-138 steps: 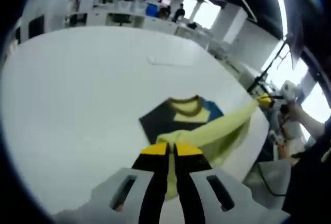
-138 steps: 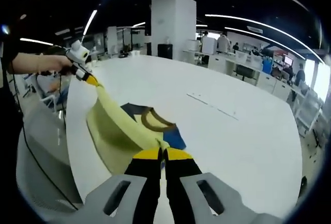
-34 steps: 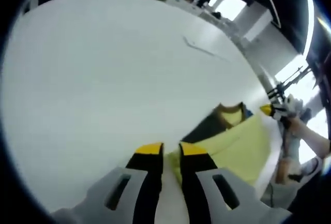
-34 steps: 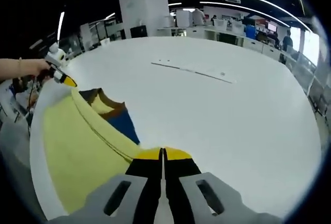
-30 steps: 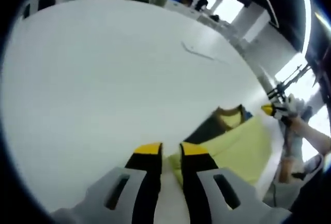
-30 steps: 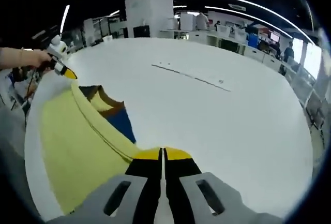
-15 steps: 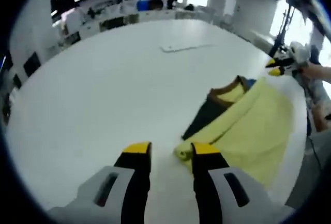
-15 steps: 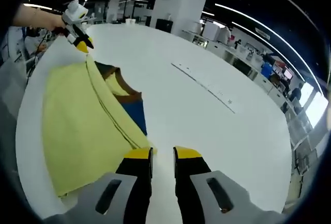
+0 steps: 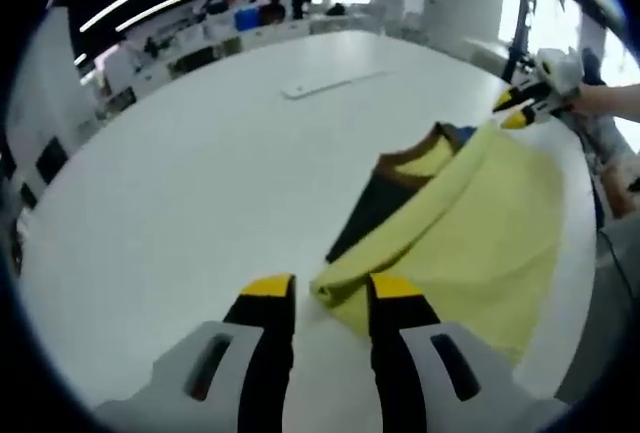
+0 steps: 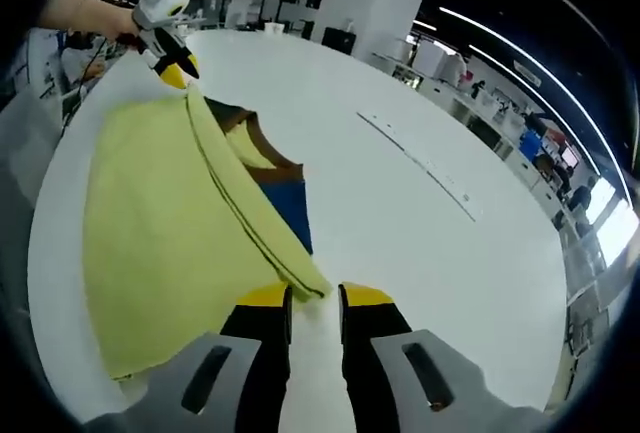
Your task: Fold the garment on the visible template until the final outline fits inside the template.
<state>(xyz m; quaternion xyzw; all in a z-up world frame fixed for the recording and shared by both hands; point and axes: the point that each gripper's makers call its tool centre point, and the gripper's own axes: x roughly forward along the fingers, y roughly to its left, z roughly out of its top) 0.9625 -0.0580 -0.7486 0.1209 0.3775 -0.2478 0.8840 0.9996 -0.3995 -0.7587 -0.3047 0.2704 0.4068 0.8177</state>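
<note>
Left gripper view shows the pale yellow knit garment [image 9: 470, 223] with a brown-trimmed neckline and dark blue panel lying folded on the wide white round table [image 9: 180, 173], up and to the right of the left gripper [image 9: 318, 289]. That gripper's black, yellow-tipped jaws stand apart with a clear gap, holding nothing; the garment's folded corner lies just ahead of them, partly in the gap, and whether it touches a jaw cannot be told. At the garment's far corner the right gripper [image 9: 517, 111] comes in from the right, held by a person's hand [image 9: 608, 101] with the forearm running off the edge.

In the right gripper view the same garment [image 10: 170, 223] spreads to the left of and beyond the right gripper [image 10: 314, 299], whose jaws are likewise parted and empty, the folded yellow edge ending just ahead of them. The left gripper [image 10: 172, 72] points down at the far corner, gripped by a hand [image 10: 85, 13] reaching in from the upper left. A thin pale strip [image 10: 420, 165] lies on the table well apart from the garment. No writing can be read.
</note>
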